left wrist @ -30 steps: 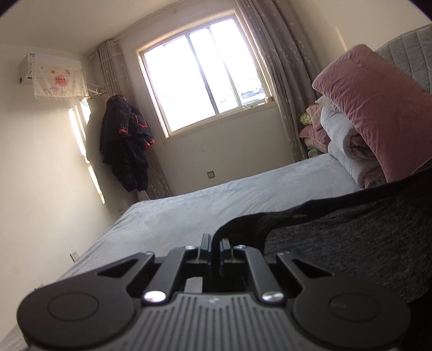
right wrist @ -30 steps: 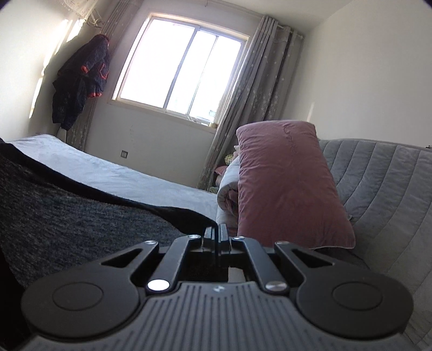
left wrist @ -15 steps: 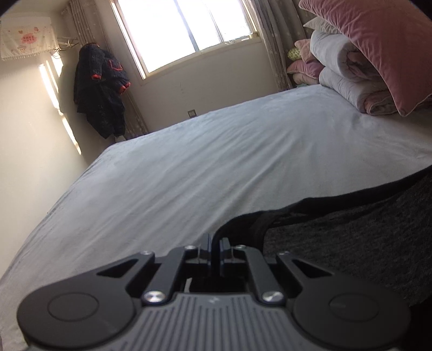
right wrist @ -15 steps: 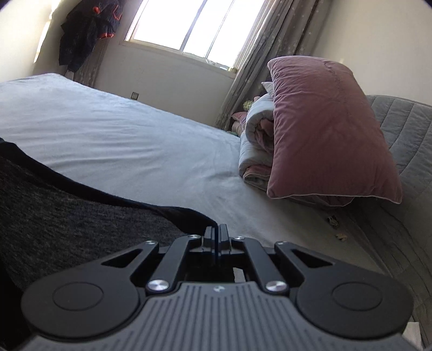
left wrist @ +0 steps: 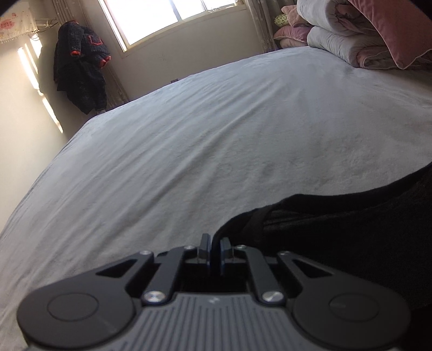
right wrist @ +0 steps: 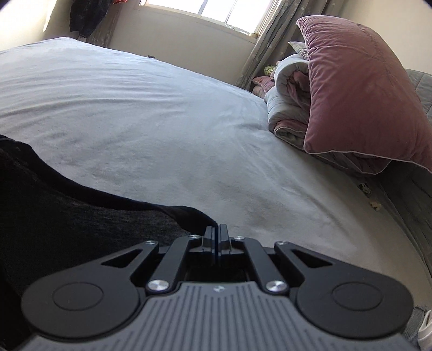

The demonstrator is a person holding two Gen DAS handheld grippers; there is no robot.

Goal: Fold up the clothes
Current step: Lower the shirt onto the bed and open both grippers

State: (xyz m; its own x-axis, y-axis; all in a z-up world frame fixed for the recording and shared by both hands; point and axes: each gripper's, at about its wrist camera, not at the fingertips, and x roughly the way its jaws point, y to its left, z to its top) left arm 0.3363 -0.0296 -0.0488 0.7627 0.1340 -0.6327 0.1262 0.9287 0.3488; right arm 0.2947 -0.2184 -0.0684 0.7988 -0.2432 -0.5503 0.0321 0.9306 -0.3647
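Observation:
A dark grey knit garment (left wrist: 351,243) with a black hem hangs between my two grippers, low over the pale grey bed (left wrist: 216,135). My left gripper (left wrist: 214,243) holds one corner of the hem; its jaws are opening a little, with the cloth still pinched between the pads. In the right wrist view the same garment (right wrist: 67,216) stretches off to the left. My right gripper (right wrist: 216,233) is shut tight on the other corner of the hem. Both grippers point down at the bed (right wrist: 135,108).
A pink pillow (right wrist: 364,94) leans on folded quilts (right wrist: 286,108) at the head of the bed, by a grey quilted headboard (right wrist: 421,89). A dark jacket (left wrist: 81,70) hangs in the corner by the window (left wrist: 167,19). The wall runs along the bed's left side.
Both grippers have dropped and tipped downward with the garment, so the bed now fills the views and the window has slid to the top. The left jaws show a slightly wider gap.

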